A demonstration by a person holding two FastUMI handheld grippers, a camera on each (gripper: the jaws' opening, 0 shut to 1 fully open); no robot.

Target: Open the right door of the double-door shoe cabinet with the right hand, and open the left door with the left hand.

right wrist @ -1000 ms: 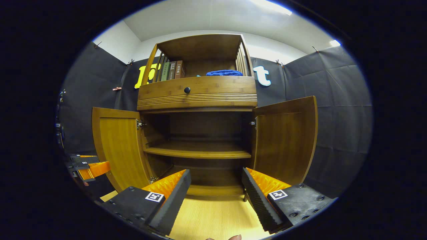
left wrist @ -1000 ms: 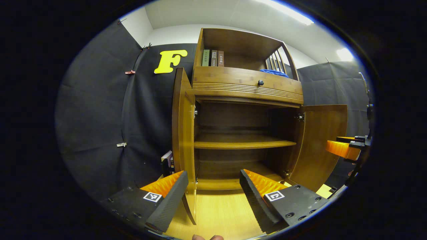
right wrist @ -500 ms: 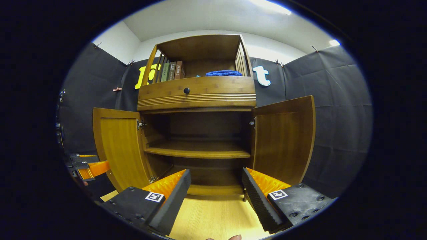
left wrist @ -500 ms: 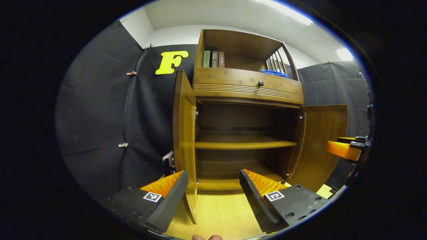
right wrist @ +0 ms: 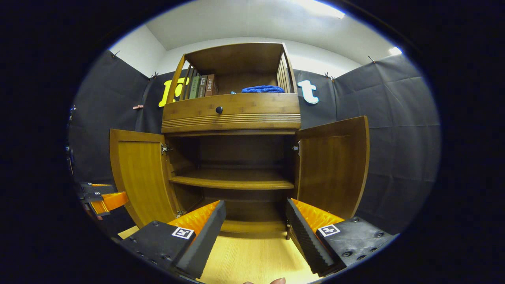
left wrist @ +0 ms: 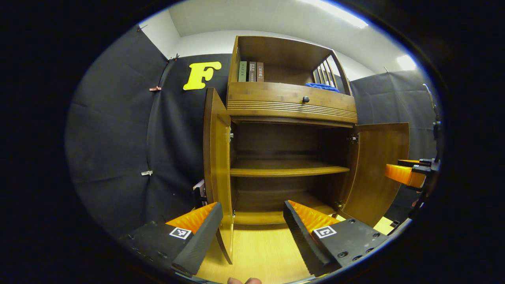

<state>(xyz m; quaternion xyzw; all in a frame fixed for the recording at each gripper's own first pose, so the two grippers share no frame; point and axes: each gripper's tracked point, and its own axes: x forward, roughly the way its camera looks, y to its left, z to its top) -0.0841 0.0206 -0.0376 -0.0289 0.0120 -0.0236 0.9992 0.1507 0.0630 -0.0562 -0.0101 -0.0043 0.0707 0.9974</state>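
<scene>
Now both doors of the shoe cabinet (right wrist: 232,114) stand swung open. Ahead of the right tongs (right wrist: 255,221), spread wide and holding nothing, lies the bare inner shelf (right wrist: 232,181), the right door (right wrist: 333,165) just beyond their right finger. The left tongs (left wrist: 252,221), likewise wide and empty, have the left door (left wrist: 217,157) edge-on between their fingers

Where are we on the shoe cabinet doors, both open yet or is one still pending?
Done: the right door and the left door both stand swung wide, baring the inner shelf. In hand: nothing; the right gripper and left gripper have jaws apart, gripping neither door. Left: nothing that these views show.
</scene>
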